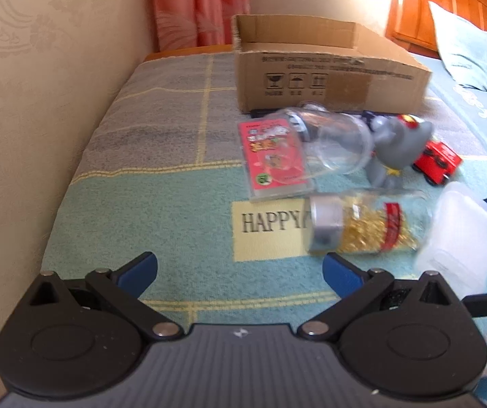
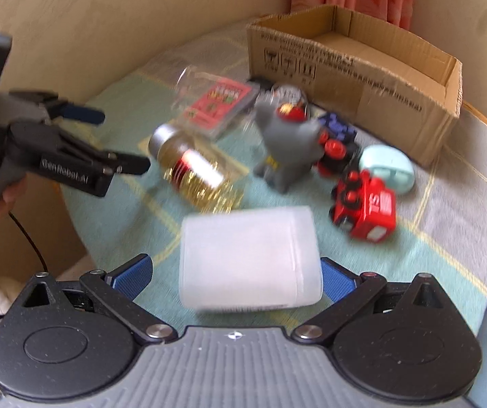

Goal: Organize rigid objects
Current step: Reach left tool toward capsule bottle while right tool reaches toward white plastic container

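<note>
On the bed cover point(image 1: 134, 210), the task seems hardly begun: the cardboard box point(image 2: 355, 68) looks empty, as far as its inside shows. The right gripper point(image 2: 234, 273) stands spread around the white plastic container point(image 2: 248, 258), not closed yet. The left gripper point(image 1: 240, 272) is spread wide and holds nothing. The gold-filled bottle point(image 1: 362, 226), clear jar point(image 1: 331, 142), grey figure point(image 2: 286, 142) and red truck point(image 2: 367, 209) lie crowded before the box, in the way.

Cream wall point(image 1: 39, 102), pink curtain point(image 1: 199, 6), bed point(image 1: 141, 176)

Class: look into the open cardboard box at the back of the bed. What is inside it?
The cardboard box shows only bare inner walls and some floor. Its near wall hides the rest, so items there cannot be excluded.
</note>
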{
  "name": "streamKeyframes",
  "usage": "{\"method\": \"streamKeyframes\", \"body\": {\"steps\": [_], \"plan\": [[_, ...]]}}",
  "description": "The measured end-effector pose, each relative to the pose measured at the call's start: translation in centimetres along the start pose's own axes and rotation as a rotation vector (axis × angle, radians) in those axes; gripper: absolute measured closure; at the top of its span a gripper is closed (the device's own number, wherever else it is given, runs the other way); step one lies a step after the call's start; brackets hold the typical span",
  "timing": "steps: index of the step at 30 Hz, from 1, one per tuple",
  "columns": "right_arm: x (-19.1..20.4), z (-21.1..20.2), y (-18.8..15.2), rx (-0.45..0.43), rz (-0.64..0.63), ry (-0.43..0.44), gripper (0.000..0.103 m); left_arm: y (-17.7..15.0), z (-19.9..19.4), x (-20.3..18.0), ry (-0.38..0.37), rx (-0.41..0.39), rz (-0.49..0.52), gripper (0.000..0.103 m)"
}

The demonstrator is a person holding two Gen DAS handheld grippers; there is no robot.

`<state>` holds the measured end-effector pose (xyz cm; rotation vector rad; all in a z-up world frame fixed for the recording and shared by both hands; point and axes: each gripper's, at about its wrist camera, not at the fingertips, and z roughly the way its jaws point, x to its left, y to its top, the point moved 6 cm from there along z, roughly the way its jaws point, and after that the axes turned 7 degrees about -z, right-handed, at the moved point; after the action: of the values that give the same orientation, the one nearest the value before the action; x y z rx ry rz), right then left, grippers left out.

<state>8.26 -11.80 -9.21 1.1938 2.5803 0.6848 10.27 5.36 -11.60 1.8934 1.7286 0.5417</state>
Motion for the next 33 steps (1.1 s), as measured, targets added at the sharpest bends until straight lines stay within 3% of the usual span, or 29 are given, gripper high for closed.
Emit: {"method": "streamKeyframes", "body": {"steps": [5, 10, 15, 25, 33], "plan": [[1.1, 1.1, 0.4, 0.014, -0.020, -0.132, 0.000, -0.7, -0.9, -1.1, -0.049, -0.004, 0.037, 0.001], [-0.6, 1.5, 0.3, 0.030, 0.057, -0.214, 0.000, -0.7, -1.8, -2.3, -0.135, 0.004, 0.029, 0.001], [-3.3, 0.9, -1.2, 0.028, 0.169, -0.282, 0.000, -0.2, -2.0, -4.6, -0.161, -0.014, 0.095, 0.001], [-5.1, 1.1, -3.3, 0.018, 0.254, -0.268, 0.000, 1.2, -0.4, -8.1, -0.171, -0.031, 0.159, 0.001], [-5.2, 1.4, -3.2, -0.006, 0.263, -0.249, 0.000, 1.2, 0.5, -7.3, -0.125, -0.013, 0.157, 0.001]]}}
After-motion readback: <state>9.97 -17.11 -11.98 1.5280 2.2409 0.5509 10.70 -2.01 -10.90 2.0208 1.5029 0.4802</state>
